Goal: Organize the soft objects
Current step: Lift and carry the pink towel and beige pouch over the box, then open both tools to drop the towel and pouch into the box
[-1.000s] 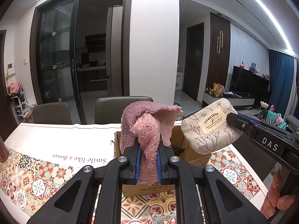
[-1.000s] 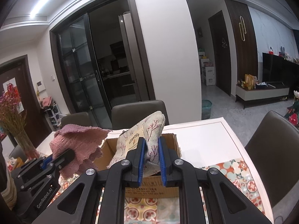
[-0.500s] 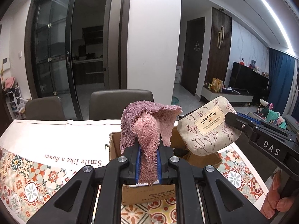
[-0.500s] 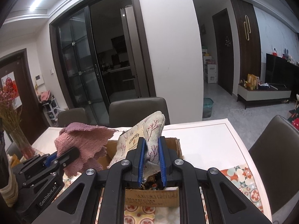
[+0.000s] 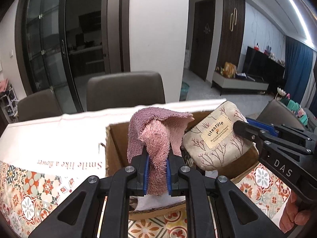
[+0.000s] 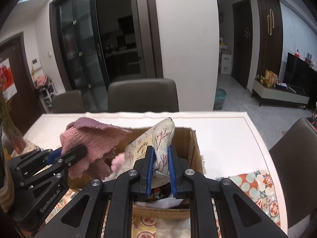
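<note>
My left gripper is shut on a pink fluffy towel, which bunches up above the blue pads. The towel hangs over the open cardboard box on the table. My right gripper is shut on a beige fabric pouch printed with branches and a "lifestyle" label. The pouch sits just right of the towel, also above the box. Inside the box I glimpse white and dark soft items, mostly hidden. In the right wrist view the towel and left gripper show at left.
The table carries a white cloth with lettering and a patterned tile mat. Dark chairs stand along the far edge, another chair at right. A vase of dried flowers stands at far left. A person's fingers grip the right tool.
Both grippers have moved forward and down toward the box, which now looks larger and closer beneath the towel and pouch. Grips on towel and pouch are unchanged.
</note>
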